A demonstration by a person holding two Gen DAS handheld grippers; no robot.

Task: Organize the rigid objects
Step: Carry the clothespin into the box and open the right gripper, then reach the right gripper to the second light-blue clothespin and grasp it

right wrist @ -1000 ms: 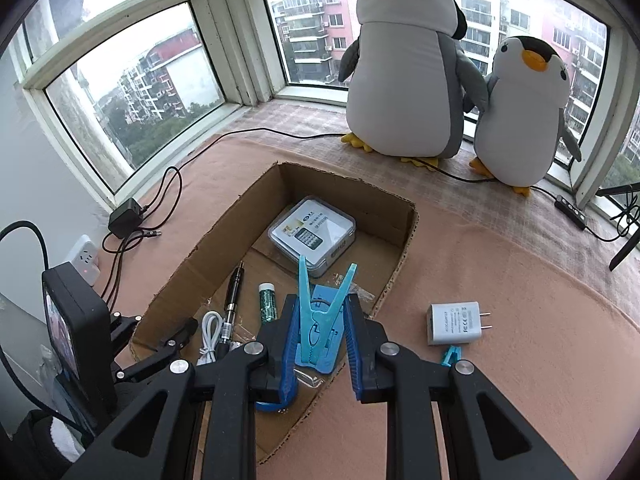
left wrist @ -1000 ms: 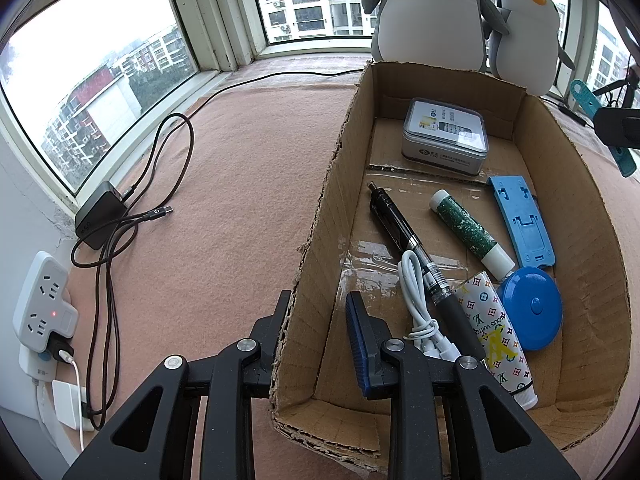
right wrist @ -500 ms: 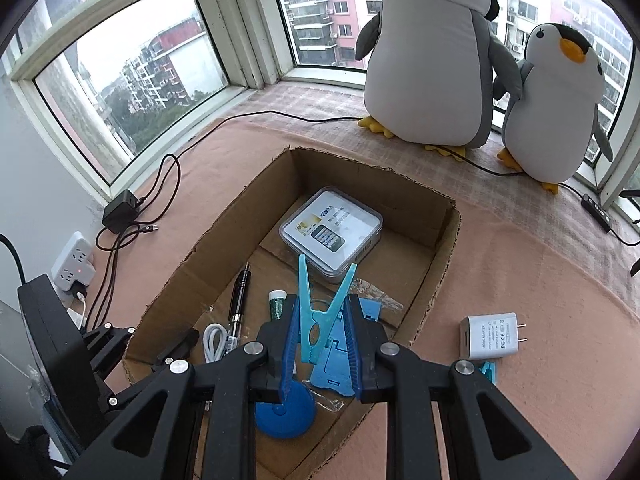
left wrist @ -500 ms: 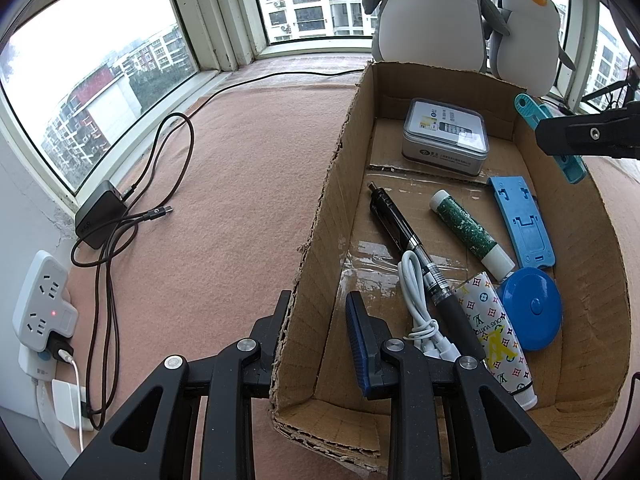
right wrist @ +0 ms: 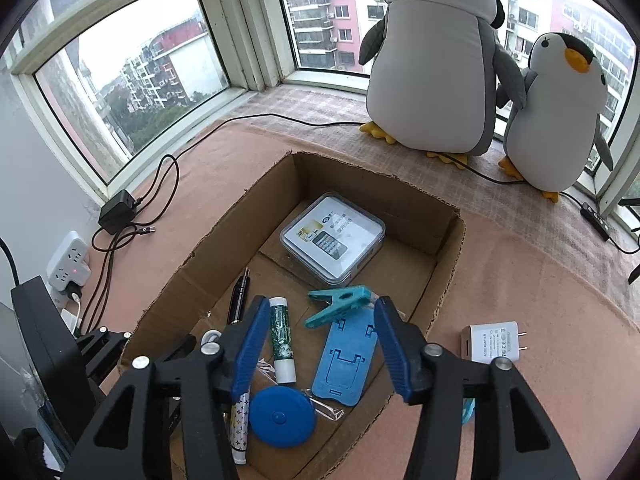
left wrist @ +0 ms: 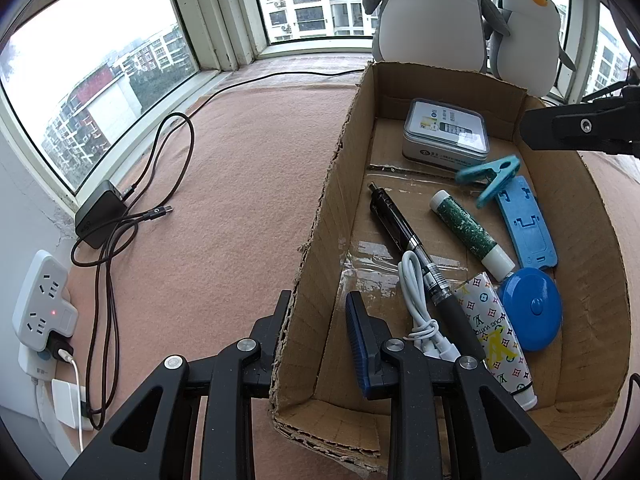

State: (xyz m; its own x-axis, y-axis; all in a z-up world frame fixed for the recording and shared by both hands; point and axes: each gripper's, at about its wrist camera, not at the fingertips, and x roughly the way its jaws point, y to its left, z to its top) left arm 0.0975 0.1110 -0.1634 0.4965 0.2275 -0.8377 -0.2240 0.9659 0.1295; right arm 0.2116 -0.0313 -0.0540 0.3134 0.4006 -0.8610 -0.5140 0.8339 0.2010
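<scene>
A cardboard box [left wrist: 320, 216] holds a tin case [left wrist: 446, 134], a black pen [left wrist: 404, 240], a green tube [left wrist: 468, 232], a blue phone stand [left wrist: 524, 224], a blue round tape measure [left wrist: 530, 308], a patterned tube [left wrist: 492, 328] and a white cable [left wrist: 416, 292]. My left gripper [left wrist: 318, 300] is shut on the box's near left wall. My right gripper [right wrist: 320, 312] hovers over the box, its jaws opening with nothing pressed between them. The teal clothespin [right wrist: 340, 304] lies loose below them, by the phone stand [right wrist: 344, 360]. A white charger plug [right wrist: 490, 344] sits outside the box.
Two plush penguins [right wrist: 432, 60] stand at the window behind the box. A black power adapter [left wrist: 100, 216] with looped cables and a white power strip [left wrist: 40, 304] lie at the left on the pink mat. A thin black cable [right wrist: 304, 122] runs along the back.
The right gripper came in over the box, then its jaws spread and the teal clothespin fell from them into the box. The left gripper kept still on the wall.
</scene>
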